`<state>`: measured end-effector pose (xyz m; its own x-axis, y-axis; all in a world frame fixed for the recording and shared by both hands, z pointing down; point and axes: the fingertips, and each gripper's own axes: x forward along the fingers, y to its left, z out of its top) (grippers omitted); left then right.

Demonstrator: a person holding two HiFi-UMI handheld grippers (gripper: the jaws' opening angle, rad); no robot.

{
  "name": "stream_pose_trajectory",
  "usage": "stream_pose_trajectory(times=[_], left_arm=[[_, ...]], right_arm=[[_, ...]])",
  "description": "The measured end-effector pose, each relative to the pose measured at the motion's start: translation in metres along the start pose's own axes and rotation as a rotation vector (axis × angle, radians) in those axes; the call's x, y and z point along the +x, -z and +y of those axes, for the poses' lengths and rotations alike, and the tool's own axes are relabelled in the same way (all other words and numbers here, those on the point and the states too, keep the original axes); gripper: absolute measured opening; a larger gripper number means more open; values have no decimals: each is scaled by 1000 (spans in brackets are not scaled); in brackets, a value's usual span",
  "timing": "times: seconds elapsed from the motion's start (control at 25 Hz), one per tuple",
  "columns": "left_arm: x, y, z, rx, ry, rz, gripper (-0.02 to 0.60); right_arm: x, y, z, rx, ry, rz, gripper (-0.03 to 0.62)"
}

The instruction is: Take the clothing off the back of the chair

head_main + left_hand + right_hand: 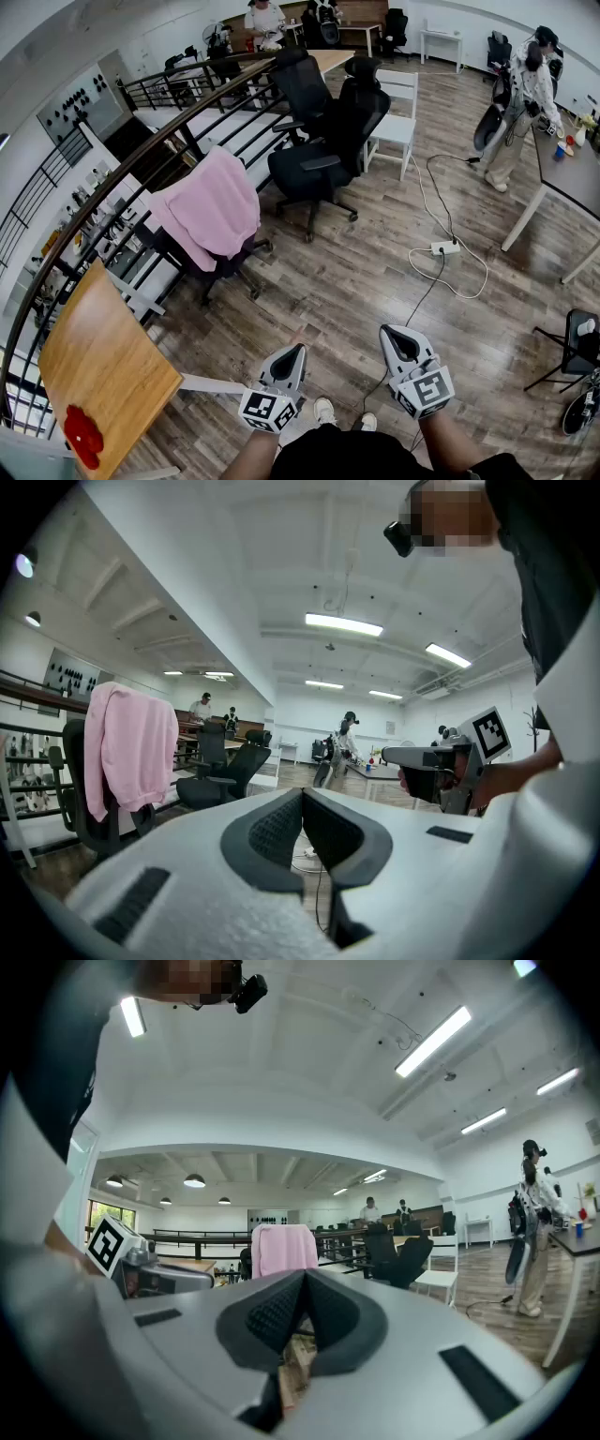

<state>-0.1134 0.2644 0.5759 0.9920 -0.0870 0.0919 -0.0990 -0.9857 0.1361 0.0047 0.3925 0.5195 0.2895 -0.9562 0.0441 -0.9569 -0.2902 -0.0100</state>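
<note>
1. Head view: Both tools sit nearest, held level close to the person's body. The left gripper and right gripper each have their jaws pressed together on nothing, probably only being carried. Ahead and to their left, well apart, the pink clothing drapes over the chair back beside the railing. Bare floor lies between.
2. Left gripper view: the clothing hangs left of the closed jaws, with its lower edge free.
3. Right gripper view: the clothing stands straight ahead, and the approach looks unobstructed.
</note>
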Motion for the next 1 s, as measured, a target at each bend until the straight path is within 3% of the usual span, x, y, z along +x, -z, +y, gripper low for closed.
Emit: stream_pose_trajectory(times=[0.24, 0.48, 0.72, 1.0], left_arm=[[-17, -4, 15, 19, 21, 5, 15], [-30, -12, 31, -10, 45, -24, 15], [-35, -20, 63, 11, 38, -28, 15], [-55, -31, 107, -16, 22, -71, 15]], right_arm=[[9, -3, 25, -32, 6, 14, 2], [28, -3, 48, -31, -9, 30, 2], [56, -7, 68, -26, -19, 55, 3], [92, -10, 100, -37, -32, 74, 3]])
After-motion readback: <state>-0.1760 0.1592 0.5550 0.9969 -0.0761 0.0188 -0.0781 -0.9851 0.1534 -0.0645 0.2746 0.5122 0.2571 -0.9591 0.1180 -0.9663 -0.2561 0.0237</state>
